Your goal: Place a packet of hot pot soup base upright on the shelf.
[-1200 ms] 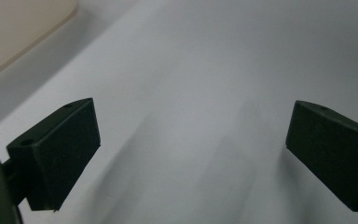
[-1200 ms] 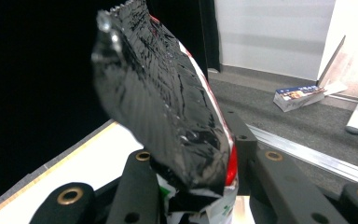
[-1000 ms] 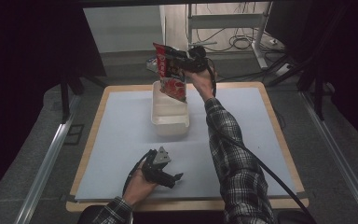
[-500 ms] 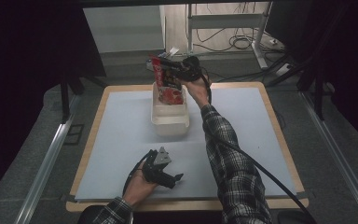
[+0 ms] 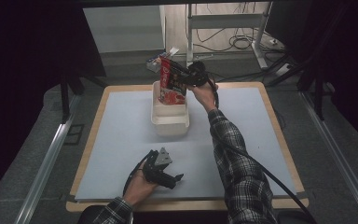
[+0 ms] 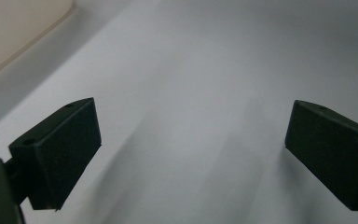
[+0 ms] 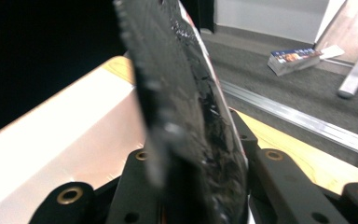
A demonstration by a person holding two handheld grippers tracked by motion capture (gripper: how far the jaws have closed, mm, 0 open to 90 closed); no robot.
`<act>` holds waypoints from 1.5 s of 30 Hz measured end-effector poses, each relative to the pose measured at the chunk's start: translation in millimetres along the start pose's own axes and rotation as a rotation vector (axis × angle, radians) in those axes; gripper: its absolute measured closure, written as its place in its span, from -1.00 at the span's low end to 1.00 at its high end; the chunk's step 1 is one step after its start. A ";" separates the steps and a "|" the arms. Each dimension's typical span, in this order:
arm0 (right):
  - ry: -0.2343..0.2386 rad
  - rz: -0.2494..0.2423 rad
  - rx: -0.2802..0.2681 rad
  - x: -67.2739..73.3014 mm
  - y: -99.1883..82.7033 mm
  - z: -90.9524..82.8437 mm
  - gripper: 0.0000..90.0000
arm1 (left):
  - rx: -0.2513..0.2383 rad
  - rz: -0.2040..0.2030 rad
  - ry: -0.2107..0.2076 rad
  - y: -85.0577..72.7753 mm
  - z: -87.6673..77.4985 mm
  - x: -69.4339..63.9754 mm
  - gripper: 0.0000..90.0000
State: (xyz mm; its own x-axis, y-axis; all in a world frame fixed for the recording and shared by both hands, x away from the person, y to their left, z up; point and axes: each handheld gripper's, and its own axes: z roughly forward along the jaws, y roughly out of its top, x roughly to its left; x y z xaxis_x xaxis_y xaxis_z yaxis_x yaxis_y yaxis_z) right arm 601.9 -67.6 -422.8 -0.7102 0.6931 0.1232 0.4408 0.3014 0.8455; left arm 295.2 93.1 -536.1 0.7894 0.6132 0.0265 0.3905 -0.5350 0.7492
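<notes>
High view: right tongs (image 5: 181,79) pinch the upright red foil snack bag (image 5: 171,84) directly above the white plastic tub (image 5: 169,122); left tongs (image 5: 173,179) rest spread.

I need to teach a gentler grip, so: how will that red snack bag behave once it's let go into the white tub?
The red snack bag is probably light and floppy: the right claw lifts it by one edge, and its foil looks crinkled up close. It will likely slump against the wall of the white tub rather than stand. The glossy film may slip in a loose grip.
</notes>
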 end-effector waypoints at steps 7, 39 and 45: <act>-0.001 -0.030 0.026 6.1 3.4 -2.2 0.42 | -0.001 -0.003 0.001 -0.3 -1.1 1.1 -0.93; 0.059 -0.115 0.114 14.6 -10.9 -43.8 -0.72 | 0.010 0.010 0.007 -0.3 0.8 -0.9 -0.93; 0.057 -0.133 0.130 17.7 -20.1 -57.2 -0.72 | 0.010 0.006 0.005 -0.3 1.0 -0.7 -0.93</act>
State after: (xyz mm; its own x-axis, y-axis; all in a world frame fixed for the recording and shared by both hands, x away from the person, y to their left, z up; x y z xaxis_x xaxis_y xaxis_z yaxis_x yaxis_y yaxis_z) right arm 549.0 -98.8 -407.9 -0.7950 0.6047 0.0472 0.4059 0.4725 0.7823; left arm 295.0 92.3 -536.9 0.7893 0.6131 0.0344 0.3907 -0.5446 0.7421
